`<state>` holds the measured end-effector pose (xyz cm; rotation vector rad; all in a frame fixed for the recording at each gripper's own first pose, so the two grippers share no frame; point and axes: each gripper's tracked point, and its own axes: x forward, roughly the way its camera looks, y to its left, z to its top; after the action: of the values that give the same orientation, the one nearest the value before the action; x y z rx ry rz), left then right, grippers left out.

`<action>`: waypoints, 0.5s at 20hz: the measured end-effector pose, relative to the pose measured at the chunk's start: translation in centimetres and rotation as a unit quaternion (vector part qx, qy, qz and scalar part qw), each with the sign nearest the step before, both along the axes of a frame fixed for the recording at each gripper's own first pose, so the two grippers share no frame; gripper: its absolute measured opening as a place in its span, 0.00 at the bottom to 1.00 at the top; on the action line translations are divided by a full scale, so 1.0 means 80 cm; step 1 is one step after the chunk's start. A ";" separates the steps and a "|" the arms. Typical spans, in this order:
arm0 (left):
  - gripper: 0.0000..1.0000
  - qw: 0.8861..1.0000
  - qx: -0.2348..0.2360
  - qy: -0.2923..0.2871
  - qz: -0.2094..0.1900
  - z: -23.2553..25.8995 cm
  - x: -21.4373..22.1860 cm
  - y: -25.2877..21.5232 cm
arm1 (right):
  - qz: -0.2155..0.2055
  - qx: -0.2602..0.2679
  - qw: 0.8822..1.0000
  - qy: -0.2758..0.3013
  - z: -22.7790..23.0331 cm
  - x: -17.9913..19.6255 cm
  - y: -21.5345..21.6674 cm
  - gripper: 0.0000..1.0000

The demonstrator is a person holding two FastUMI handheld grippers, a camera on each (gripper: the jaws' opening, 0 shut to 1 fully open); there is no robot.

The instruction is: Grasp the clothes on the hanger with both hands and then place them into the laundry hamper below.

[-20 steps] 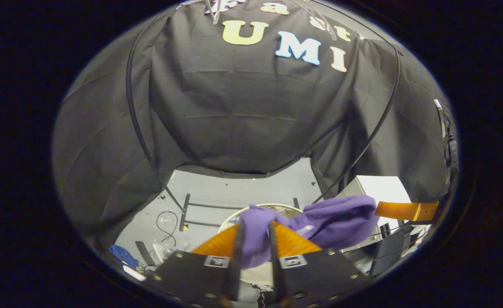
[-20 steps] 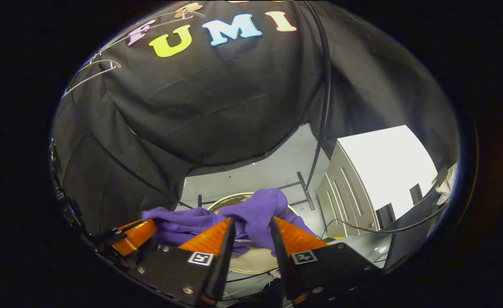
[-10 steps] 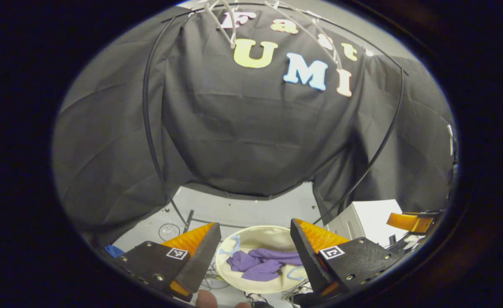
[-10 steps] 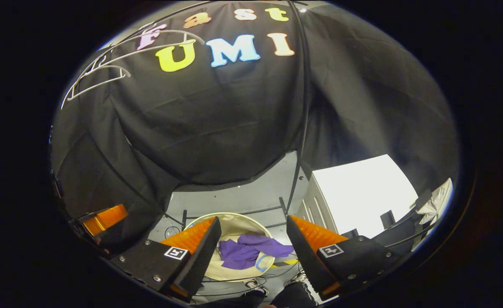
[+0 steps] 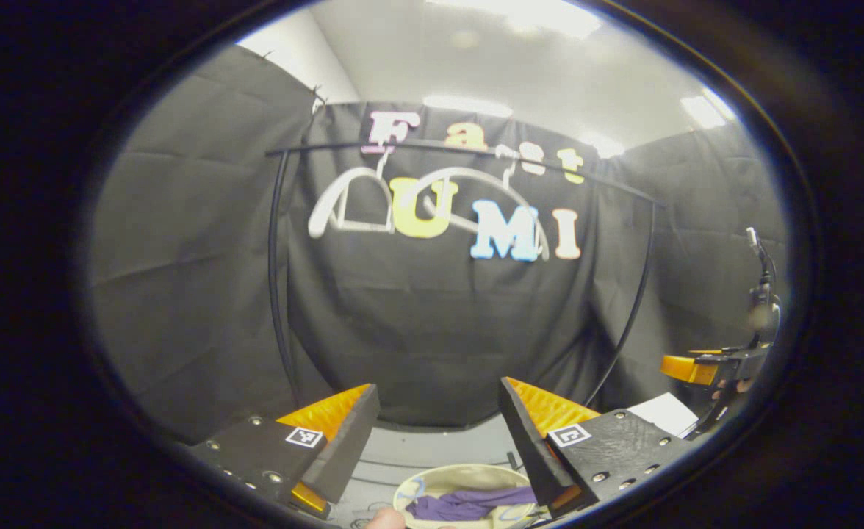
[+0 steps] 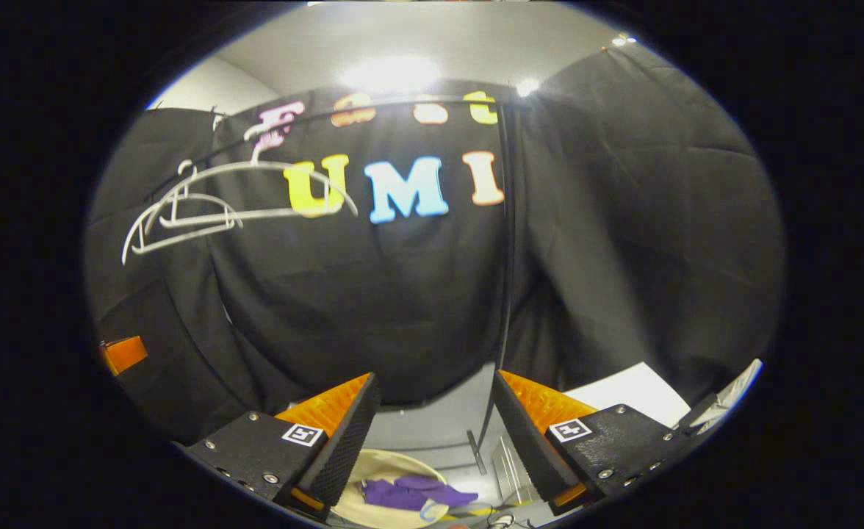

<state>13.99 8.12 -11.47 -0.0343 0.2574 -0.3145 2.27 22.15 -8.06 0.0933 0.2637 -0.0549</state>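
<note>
Hangers: two, white, on rail — one (image 5: 351, 209), other (image 5: 476, 198), both bare. 
Rail: one, black (image 5: 476, 150). 
Hamper: one, cream (image 5: 461, 481). 
Purple garment: one heap (image 5: 469, 503) inside hamper; piece count within heap cannot tell. 
Grippers: two — left gripper (image 5: 436, 441), right gripper (image 6: 436, 437). 
Fingers: two per gripper, spread apart, nothing between. 
White cabinet: one (image 6: 623, 393).

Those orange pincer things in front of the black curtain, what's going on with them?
A person holds one tool in each hand. The left tool and the right tool are both open and empty. The purple garment lies in the cream hamper below, and the white hangers on the rail are bare.
</note>
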 end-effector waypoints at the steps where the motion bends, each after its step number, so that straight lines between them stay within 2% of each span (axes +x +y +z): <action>1: 0.99 1.000 -0.016 -0.022 -0.006 0.030 -0.007 -0.011 | 0.003 -0.001 0.999 -0.034 0.033 0.007 -0.002 0.92; 3: 0.99 0.997 -0.034 -0.067 -0.020 0.084 -0.018 -0.015 | 0.007 0.000 0.996 -0.094 0.089 0.005 -0.013 0.95; 4: 0.99 0.995 -0.035 -0.088 -0.022 0.109 -0.025 -0.014 | 0.013 0.003 0.993 -0.116 0.113 0.000 -0.016 0.92; 6: 0.98 0.991 -0.039 -0.127 -0.024 0.146 -0.048 -0.007 | 0.024 0.006 0.988 -0.153 0.151 -0.013 -0.033 0.92; 7: 0.98 0.989 -0.045 -0.135 -0.024 0.159 -0.058 -0.008 | 0.024 0.005 0.986 -0.163 0.156 -0.015 -0.046 0.99; 8: 0.98 0.989 -0.051 -0.135 -0.017 0.173 -0.079 0.003 | 0.016 0.002 0.986 -0.165 0.157 -0.016 -0.064 0.95; 9: 0.98 0.990 -0.056 -0.131 -0.004 0.174 -0.086 0.008 | 0.007 0.000 0.987 -0.161 0.155 -0.016 -0.084 0.95; 10: 0.98 0.990 -0.062 -0.128 0.009 0.168 -0.090 0.012 | 0.003 -0.001 0.988 -0.155 0.150 -0.018 -0.098 0.91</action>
<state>6.75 9.05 1.97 -0.1176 -0.0176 -0.3124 0.82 14.31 3.93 0.0968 -0.0476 -0.0335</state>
